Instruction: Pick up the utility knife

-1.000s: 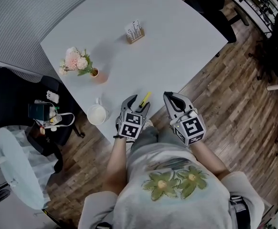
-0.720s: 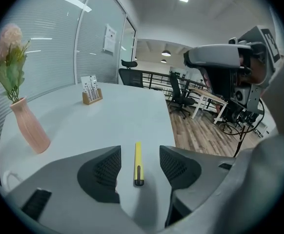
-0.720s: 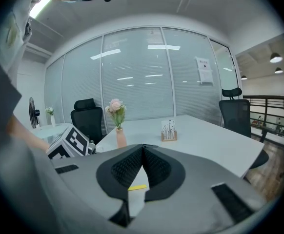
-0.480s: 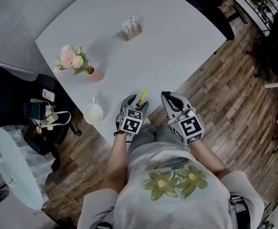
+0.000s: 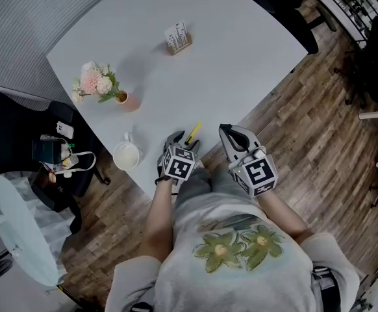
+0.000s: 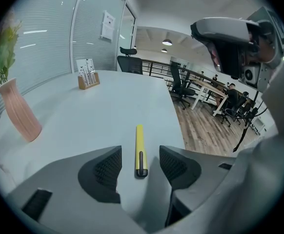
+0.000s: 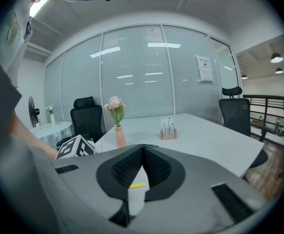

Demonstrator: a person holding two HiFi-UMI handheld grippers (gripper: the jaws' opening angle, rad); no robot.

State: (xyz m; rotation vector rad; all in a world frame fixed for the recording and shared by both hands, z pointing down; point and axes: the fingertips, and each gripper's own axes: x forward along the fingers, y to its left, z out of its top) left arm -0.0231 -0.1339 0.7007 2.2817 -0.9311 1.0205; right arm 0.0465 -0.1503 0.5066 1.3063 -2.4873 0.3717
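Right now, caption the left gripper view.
Open left gripper straddles the near end of the yellow utility knife on the white table.

Head view: left gripper (image 5: 184, 142) is sitting at the lower edge of the white counter (image 5: 228, 64), jaws apart, with the yellow utility knife (image 5: 194, 132) lying just past its tips and pointing to the upper right. Right gripper (image 5: 230, 135) is hanging just right of it, off the counter edge over the wood floor (image 5: 319, 142), jaws looking together. A white mug (image 5: 126, 155) is sitting left of the left gripper. A flower vase (image 5: 129, 100) is standing at centre left and a card holder (image 5: 179, 39) near the top.
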